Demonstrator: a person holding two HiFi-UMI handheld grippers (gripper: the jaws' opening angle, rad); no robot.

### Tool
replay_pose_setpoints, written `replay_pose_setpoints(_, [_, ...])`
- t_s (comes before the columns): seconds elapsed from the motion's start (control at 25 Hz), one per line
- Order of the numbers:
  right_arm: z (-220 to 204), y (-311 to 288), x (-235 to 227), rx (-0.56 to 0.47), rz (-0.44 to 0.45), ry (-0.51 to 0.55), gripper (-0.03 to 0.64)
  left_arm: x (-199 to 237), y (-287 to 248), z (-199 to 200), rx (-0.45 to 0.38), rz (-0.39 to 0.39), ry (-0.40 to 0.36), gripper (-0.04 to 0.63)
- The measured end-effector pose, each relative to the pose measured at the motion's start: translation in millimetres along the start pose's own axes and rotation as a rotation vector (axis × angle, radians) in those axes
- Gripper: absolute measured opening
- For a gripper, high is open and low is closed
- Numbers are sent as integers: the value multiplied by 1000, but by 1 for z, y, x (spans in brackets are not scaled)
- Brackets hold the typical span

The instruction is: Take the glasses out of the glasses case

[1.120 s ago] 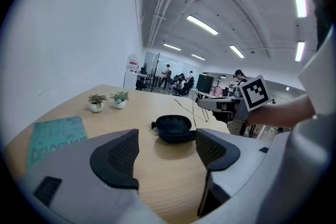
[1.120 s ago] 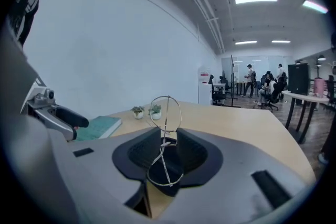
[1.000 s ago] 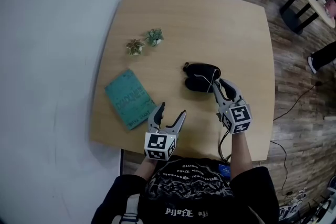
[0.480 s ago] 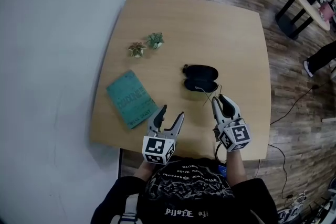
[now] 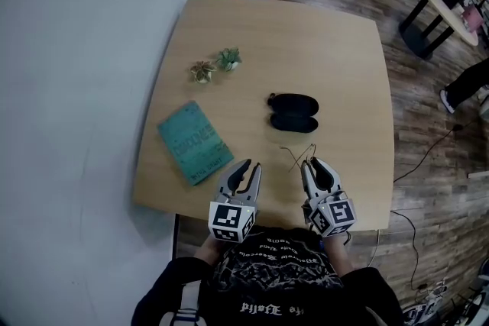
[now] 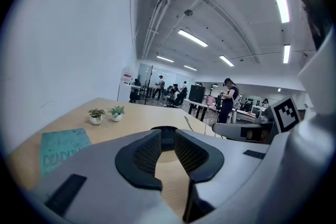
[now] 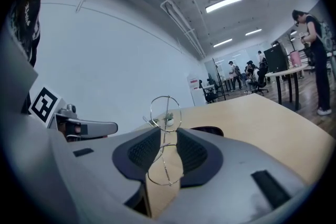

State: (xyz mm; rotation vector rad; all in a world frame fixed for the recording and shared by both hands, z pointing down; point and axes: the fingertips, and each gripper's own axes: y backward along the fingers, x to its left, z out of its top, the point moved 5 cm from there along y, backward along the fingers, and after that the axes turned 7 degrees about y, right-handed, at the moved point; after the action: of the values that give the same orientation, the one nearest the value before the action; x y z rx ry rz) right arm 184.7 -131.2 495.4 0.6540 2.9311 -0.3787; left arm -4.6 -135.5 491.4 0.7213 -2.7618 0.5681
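Since a second ago, your right gripper [image 5: 312, 163] is back from the glasses case [image 5: 293, 112] and near the table's [image 5: 321, 42] front edge. Its jaws are clamped on the wire-rimmed glasses [image 7: 165, 113], now well clear of the case, so the removal looks done. Your left gripper [image 5: 246, 166] has just been closing to a narrow gap, holding nothing. You have one pair of glasses, one open case, one teal book [image 5: 193, 143] and two small potted plants [image 5: 202, 72]
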Motion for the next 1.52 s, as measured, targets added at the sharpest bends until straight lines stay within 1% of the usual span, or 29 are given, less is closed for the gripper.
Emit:
replay_pose_setpoints(0.16, [-3,6,8,7,-16,22,106,0,4,-8,22,21,-29,9])
replay_pose_setpoints(0.2, [-3,6,9,5,-20,29,106,0,4,-10,29,22,-40,5])
replay_pose_setpoints(0.32, [-1,8,11,-5,-27,25,106,-5,5,-12,34,-1,-41,5])
replay_pose_setpoints(0.52, [-2,5,16,-19,-3,-35,106,-5,7,-12,24,-33,-16,5])
replay_pose_setpoints(0.72, [-2,5,19,-15,-5,-21,104,-3,8,-8,3,-14,-37,5])
replay_pose_setpoints(0.84, [-2,5,19,-10,-14,-7,104,-3,8,-10,13,-14,-42,5])
replay_pose_setpoints(1.0, [-2,4,20,-7,-16,1,103,-3,8,-7,2,-15,-49,5])
replay_pose_setpoints(1.52, [-3,3,19,6,-14,16,103,0,7,-14,28,4,-47,5])
